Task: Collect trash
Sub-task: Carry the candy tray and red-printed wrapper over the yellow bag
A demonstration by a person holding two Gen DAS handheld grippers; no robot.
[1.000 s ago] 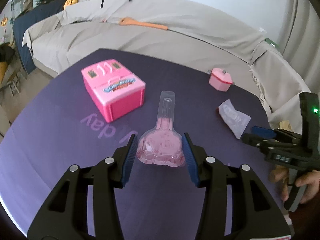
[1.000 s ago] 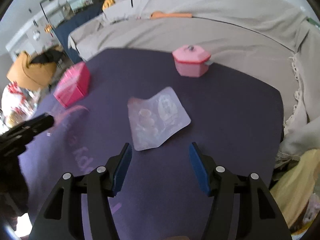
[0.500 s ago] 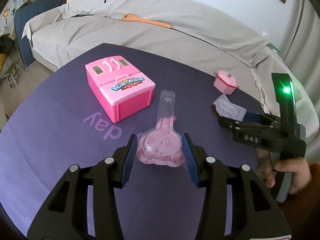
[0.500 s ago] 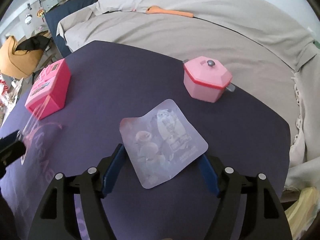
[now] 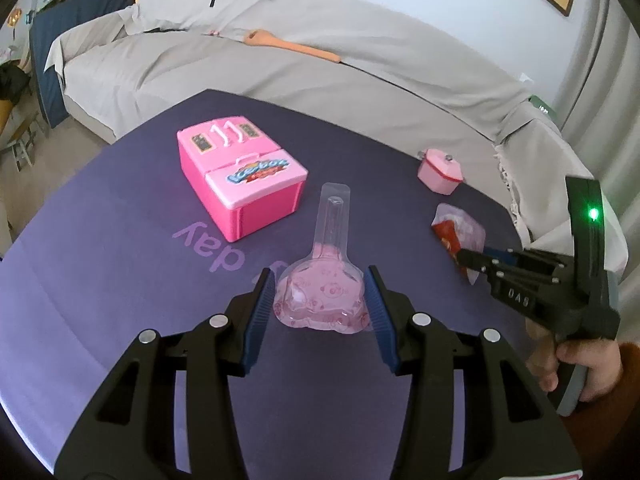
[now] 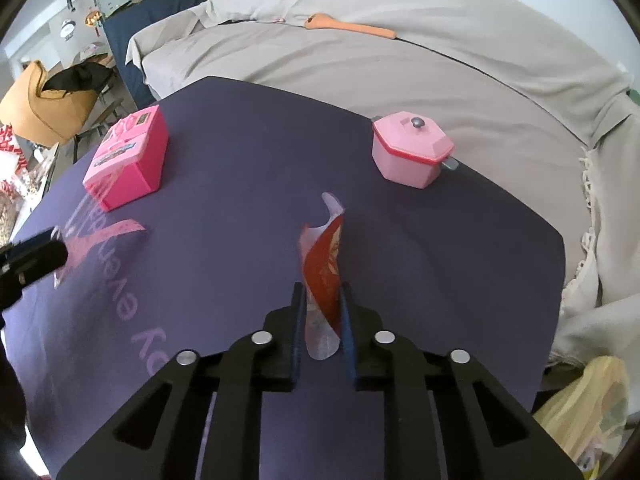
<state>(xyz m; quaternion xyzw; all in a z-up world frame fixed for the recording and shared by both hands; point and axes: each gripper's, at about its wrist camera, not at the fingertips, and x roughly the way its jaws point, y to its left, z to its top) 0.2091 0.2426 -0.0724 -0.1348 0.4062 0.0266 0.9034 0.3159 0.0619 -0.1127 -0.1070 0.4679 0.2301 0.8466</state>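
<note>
Since the earlier frame, the right gripper [image 6: 322, 322] has closed on the crumpled clear plastic wrapper with a red printed backing [image 6: 325, 276], which was lying flat and now stands folded upright between the narrowed blue fingers [image 6: 298, 322]. The left gripper [image 5: 320, 312] stays wide open, its blue pads [image 5: 260, 312] flanking, apparently without touching, the wide base of the clear pink-tinted blister pack [image 5: 320, 300] lying on the purple table mat [image 5: 120, 300]; the pack's neck extends forward beyond the fingertips. Further ahead, left of the left fingers, sits the pink toy fridge box [image 5: 242, 176]. Beyond the right fingers sits the pink toy pot [image 6: 412, 150].
</note>
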